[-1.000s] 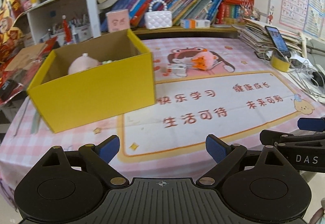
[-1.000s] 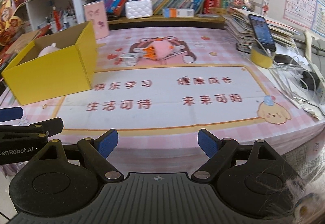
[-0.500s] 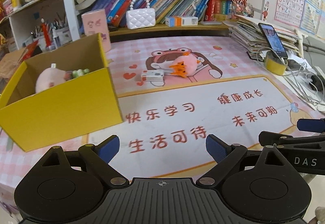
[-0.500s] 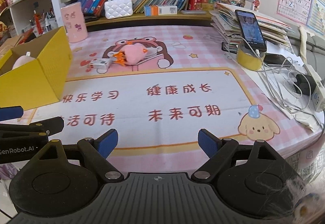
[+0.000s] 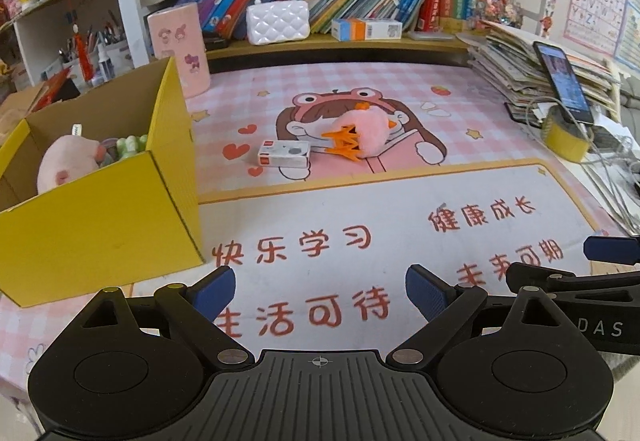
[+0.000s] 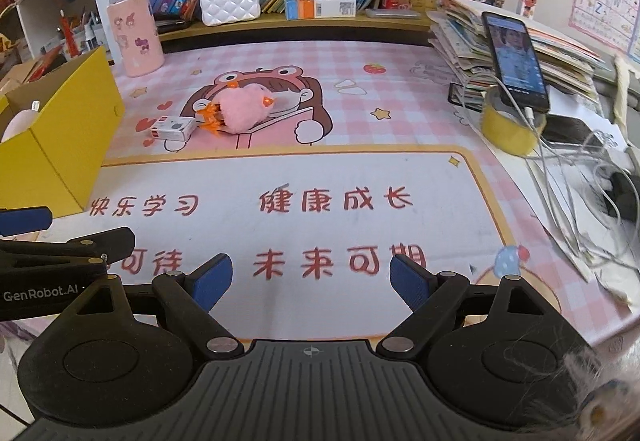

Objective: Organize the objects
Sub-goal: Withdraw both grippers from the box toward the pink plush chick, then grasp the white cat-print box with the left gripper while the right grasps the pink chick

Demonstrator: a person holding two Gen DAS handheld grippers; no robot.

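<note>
Tools both wide open, empty: left tool [image 5: 320, 287], right tool [image 6: 311, 276]. We judge chick [image 6: 244, 108] soft, light: pinch mid-body. Box [image 6: 173, 128] stiff: grip long sides.

My left gripper [image 5: 320, 291] hangs above a pink desk mat [image 5: 400, 209], its blue-padded fingers [image 5: 216, 289] spread apart with nothing between them. To the left sits a yellow box [image 5: 104, 229] holding a pink plush toy [image 5: 66, 165]. Farther ahead, a small white box [image 5: 284, 153] lies touching a pink duck toy [image 5: 362, 136]. My right gripper [image 5: 608, 249] juts in at the right edge.
</note>
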